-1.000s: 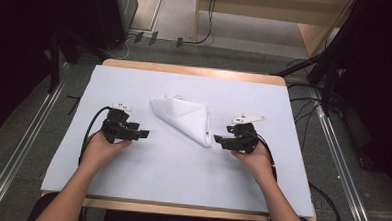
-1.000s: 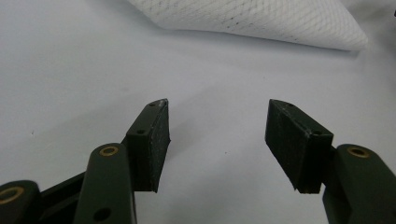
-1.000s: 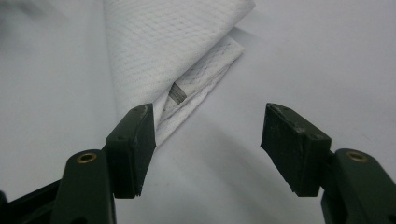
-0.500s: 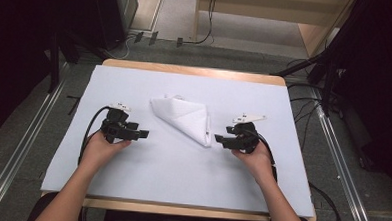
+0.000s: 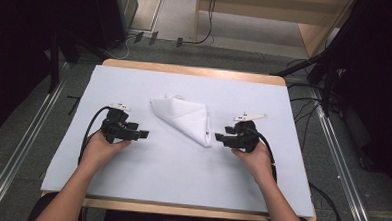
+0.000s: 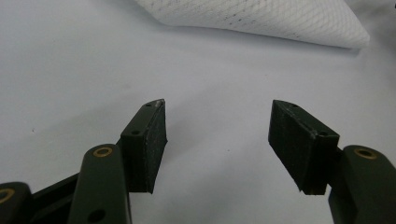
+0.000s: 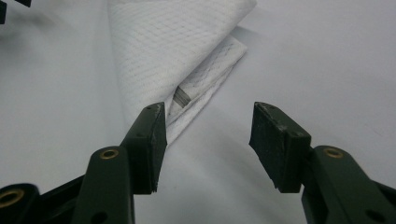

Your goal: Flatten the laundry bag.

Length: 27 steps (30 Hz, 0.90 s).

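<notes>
A white folded cloth (image 5: 183, 117) with a fine mesh texture lies in a rough triangle on the pale sheet (image 5: 181, 175). My left gripper (image 5: 142, 134) rests on the sheet to the cloth's left, pointing at it, open. In the left gripper view the jaws (image 6: 218, 105) stand wide over bare sheet, the cloth (image 6: 280, 18) a short way ahead. My right gripper (image 5: 218, 137) points at the cloth's near right corner. Its jaws (image 7: 209, 106) have just been closing and are still apart. The cloth's layered corner (image 7: 163, 46) ends beside the left pad (image 7: 156, 140); no pad presses on it.
The sheet covers most of a wooden table (image 5: 195, 70). Cables (image 5: 304, 105) run over the floor to the right, and metal rails (image 5: 27, 148) flank the table. Dark equipment stands at the back left and right.
</notes>
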Each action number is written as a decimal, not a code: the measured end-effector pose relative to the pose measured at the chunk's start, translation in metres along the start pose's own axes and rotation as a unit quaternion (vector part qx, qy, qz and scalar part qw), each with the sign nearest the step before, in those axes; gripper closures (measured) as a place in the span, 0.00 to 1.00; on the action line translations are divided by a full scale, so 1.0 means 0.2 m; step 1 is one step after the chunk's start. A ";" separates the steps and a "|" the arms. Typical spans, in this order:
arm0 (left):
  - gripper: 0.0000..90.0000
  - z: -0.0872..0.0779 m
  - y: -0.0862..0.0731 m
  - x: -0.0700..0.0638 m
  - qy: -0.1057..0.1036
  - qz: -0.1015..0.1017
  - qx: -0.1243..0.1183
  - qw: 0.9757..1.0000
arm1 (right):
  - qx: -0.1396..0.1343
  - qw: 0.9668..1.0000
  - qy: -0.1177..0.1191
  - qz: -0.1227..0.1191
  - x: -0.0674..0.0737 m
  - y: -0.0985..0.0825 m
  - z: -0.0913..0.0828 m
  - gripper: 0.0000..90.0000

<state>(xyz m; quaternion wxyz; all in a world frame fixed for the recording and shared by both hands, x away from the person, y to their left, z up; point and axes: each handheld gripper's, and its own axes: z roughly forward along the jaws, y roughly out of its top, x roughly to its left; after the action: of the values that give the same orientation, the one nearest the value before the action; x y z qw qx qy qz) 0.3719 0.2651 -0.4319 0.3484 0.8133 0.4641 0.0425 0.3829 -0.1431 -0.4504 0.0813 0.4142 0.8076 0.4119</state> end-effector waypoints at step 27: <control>0.42 0.00 0.00 -0.01 -0.002 0.003 0.001 1.000 | 0.015 1.000 0.005 0.025 -0.03 0.11 0.12 1.00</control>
<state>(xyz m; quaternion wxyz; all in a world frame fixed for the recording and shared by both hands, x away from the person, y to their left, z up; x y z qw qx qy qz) 0.3720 0.2638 -0.4314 0.3485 0.8149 0.4612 0.0418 0.4114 -0.1252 -0.4507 0.0606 0.4333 0.8034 0.4039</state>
